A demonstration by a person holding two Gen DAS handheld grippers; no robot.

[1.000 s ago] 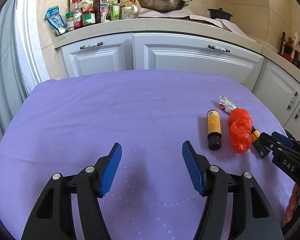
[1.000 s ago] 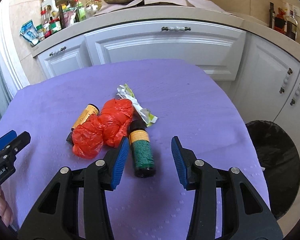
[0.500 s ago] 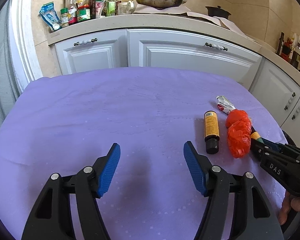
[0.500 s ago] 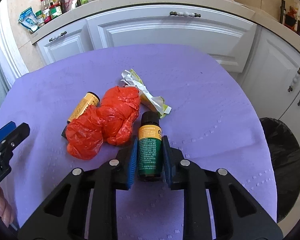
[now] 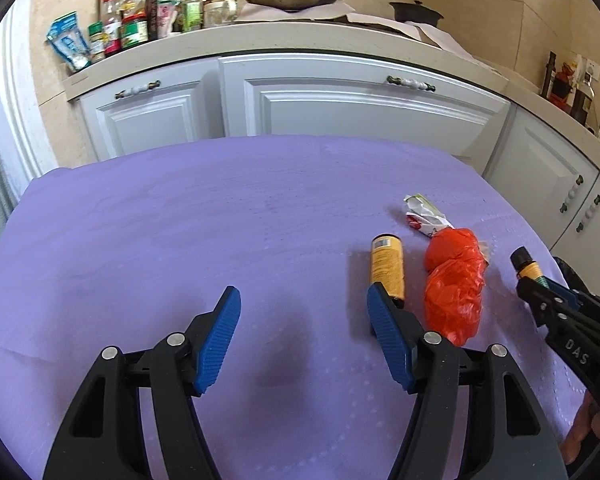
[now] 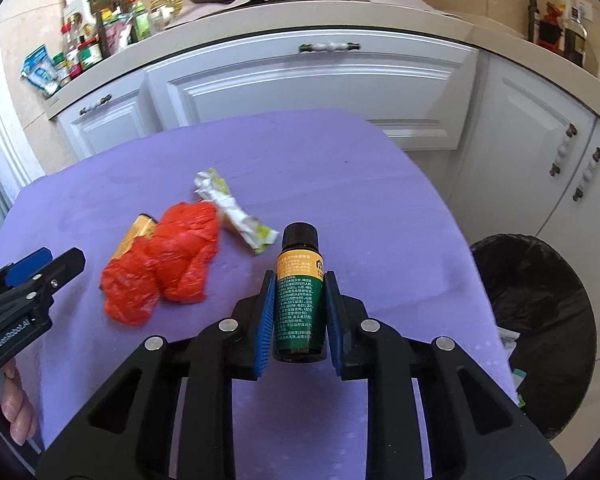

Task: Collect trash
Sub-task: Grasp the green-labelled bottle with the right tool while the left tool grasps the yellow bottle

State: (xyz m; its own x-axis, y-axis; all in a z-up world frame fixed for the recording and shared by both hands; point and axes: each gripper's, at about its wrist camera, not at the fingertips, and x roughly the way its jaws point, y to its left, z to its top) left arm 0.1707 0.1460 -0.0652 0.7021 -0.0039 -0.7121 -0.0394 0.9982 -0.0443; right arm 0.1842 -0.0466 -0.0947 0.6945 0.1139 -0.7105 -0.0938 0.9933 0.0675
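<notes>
The right tongs (image 6: 299,308) hug the green bottle (image 6: 299,292); keep squeezing and carry it to the bin (image 6: 540,320) on their right. The left tongs (image 5: 302,340) gape wide, holding nothing.

Two fisheye views, each looking forward and steeply down from close above a purple-covered table (image 5: 180,232), facing white cabinets (image 6: 312,80) at twelve o'clock. The left view sits toward nine o'clock, the right toward three. Both share the red bag (image 5: 456,280) (image 6: 168,264) between them.
</notes>
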